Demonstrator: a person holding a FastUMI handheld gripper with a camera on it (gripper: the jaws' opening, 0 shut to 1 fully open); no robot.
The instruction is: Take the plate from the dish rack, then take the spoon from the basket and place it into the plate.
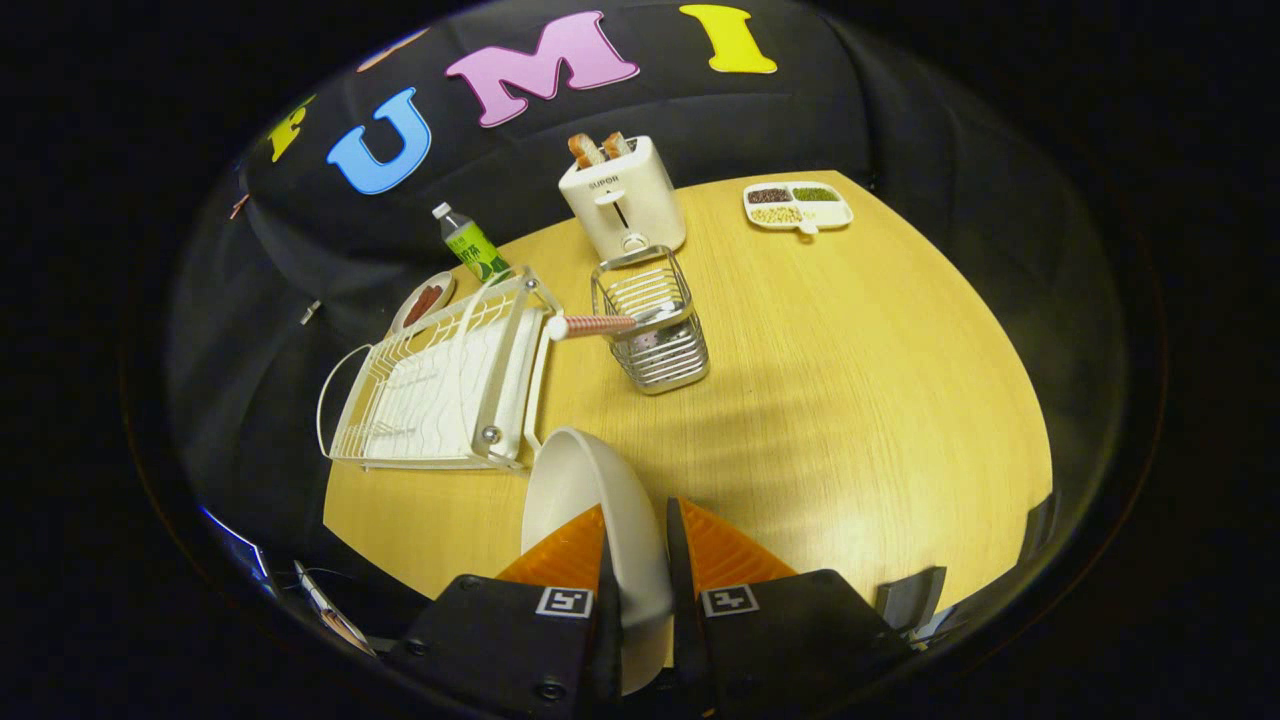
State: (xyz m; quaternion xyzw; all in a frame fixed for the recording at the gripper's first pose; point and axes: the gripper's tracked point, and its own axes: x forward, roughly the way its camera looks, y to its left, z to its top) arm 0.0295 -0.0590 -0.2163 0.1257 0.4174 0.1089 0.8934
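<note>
We see the gripper (640, 545) with its fingers (565, 555) pinching the plate (585, 490) on edge, one finger against each face of it. The plate stands nearly upright between the fingers, lifted above the desk (850, 400), with its rim just beside the near corner of the dish rack (440, 385).

Ahead and to the left, the dish rack lies on the desk, tilted in this view. Just beyond the fingers and right of the rack stands the wire basket (655, 330). The spoon (590, 325) rests in the basket, its striped handle leaning out over the basket's left rim toward the rack.

Behind the basket we see a toaster (622, 200) with two slices of bread (598, 148) in its slots. Left of it stands a bottle (470, 243), tilted in this view, and a small dish (422, 300) lies behind the rack. A divided tray (797, 206) of grains sits at the far right of the desk.
</note>
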